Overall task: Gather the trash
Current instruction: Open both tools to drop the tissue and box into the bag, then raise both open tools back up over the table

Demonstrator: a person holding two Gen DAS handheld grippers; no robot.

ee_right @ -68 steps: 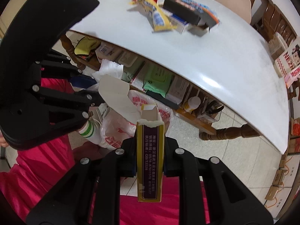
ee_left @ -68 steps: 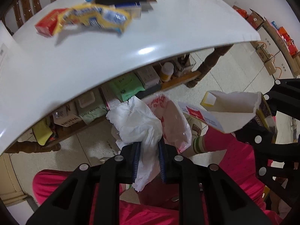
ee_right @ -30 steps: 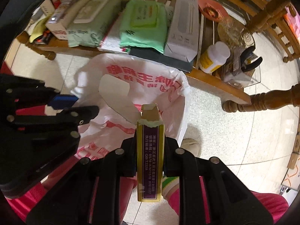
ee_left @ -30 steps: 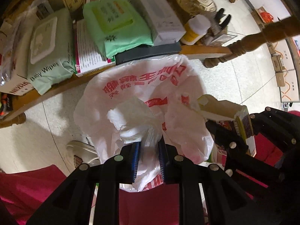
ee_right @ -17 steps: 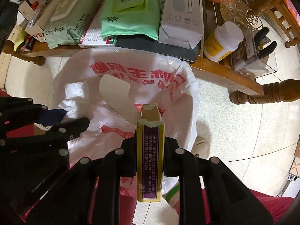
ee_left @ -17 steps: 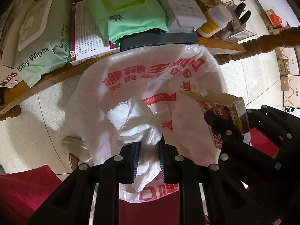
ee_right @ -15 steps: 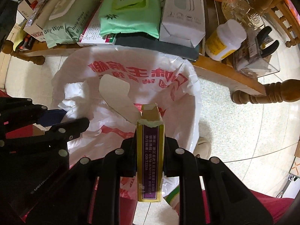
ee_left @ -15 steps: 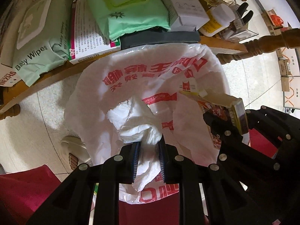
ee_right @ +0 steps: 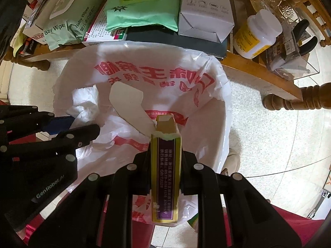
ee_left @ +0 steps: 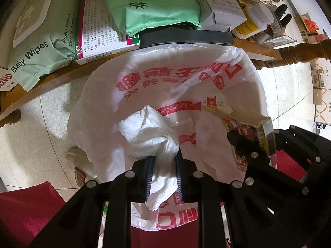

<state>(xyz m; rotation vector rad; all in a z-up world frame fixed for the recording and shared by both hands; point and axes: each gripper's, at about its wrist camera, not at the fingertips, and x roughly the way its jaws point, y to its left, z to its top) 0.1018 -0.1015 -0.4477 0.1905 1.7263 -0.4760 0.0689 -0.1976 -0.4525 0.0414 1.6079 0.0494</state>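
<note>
My left gripper point(ee_left: 163, 163) is shut on a crumpled white tissue point(ee_left: 149, 134) and holds it over the open mouth of a white trash bag with red print point(ee_left: 175, 76). My right gripper point(ee_right: 165, 159) is shut on an opened yellow and purple carton point(ee_right: 165, 173) with its flap out, also over the bag point(ee_right: 149, 74). The carton and right gripper show at the right of the left wrist view point(ee_left: 248, 128). The left gripper with the tissue shows at the left of the right wrist view point(ee_right: 82, 124).
Behind the bag a wooden shelf point(ee_left: 51, 82) holds baby wipes point(ee_left: 39, 37), a green wipes pack point(ee_right: 142, 4), a white box point(ee_right: 204, 10), a white bottle point(ee_right: 256, 35) and pliers point(ee_right: 306, 39). A carved table leg point(ee_right: 300, 99) stands right. A foot in a slipper point(ee_left: 78, 165) is beside the bag.
Both grippers came down from table height and moved closer over the bag's mouth. Each still holds its item; little has shifted in the last half second.
</note>
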